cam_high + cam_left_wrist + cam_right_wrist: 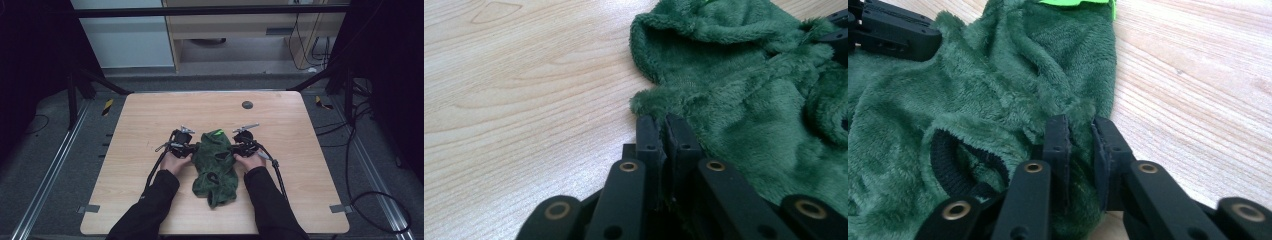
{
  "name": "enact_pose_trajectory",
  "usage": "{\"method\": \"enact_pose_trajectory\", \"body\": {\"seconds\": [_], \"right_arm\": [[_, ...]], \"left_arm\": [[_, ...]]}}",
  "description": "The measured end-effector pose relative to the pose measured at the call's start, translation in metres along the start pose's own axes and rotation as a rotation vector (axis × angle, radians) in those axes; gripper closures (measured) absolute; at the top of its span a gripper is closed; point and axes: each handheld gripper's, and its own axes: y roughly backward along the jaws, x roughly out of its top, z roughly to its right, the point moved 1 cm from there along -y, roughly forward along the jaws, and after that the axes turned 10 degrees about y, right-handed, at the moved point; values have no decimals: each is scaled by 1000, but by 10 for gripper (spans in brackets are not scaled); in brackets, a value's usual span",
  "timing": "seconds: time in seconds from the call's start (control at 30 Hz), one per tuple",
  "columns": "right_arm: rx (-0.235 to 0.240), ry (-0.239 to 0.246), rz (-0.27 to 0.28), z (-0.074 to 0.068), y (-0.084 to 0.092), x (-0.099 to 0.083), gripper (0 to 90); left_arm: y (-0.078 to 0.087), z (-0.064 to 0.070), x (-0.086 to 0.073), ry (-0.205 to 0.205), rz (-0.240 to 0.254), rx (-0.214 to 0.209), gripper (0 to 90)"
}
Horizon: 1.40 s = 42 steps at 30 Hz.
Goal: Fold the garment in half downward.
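Observation:
A dark green fleece garment [215,167] lies crumpled in the middle of the wooden table [150,120], with a neon green tag [218,132] at its far end. My left gripper [189,148] is at the garment's left edge; in the left gripper view its jaws are pressed together on a tuft of the fleece hem [649,102]. My right gripper [237,148] is at the right edge, and its jaws clamp a thick fold of fleece [998,90] beside a black ribbed cuff [948,162]. The green tag [1075,2] shows at the top of that view.
A small dark round disc [247,104] sits on the table near its far edge. Grey tape marks [89,208] are at the near corners. Black frame struts [100,80] and cables [370,200] surround the table on the floor.

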Motion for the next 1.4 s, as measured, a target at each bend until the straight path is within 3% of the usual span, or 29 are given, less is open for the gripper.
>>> {"method": "enact_pose_trajectory", "body": {"seconds": [0.3, 0.73, 0.93, 1.4], "right_arm": [[-12, 12, 33, -2, 10, 5, 834], [3, 63, 136, -12, 46, 13, 836], [27, 98, 178, -20, 66, 15, 838], [50, 147, 227, -38, 88, 10, 838]], "left_arm": [[13, 3, 4, -13, 29, -11, 883], [59, 18, 12, -71, 110, -51, 885], [81, 27, 7, -122, 131, -67, 885], [102, 35, -9, -121, 153, -110, 887]]}}
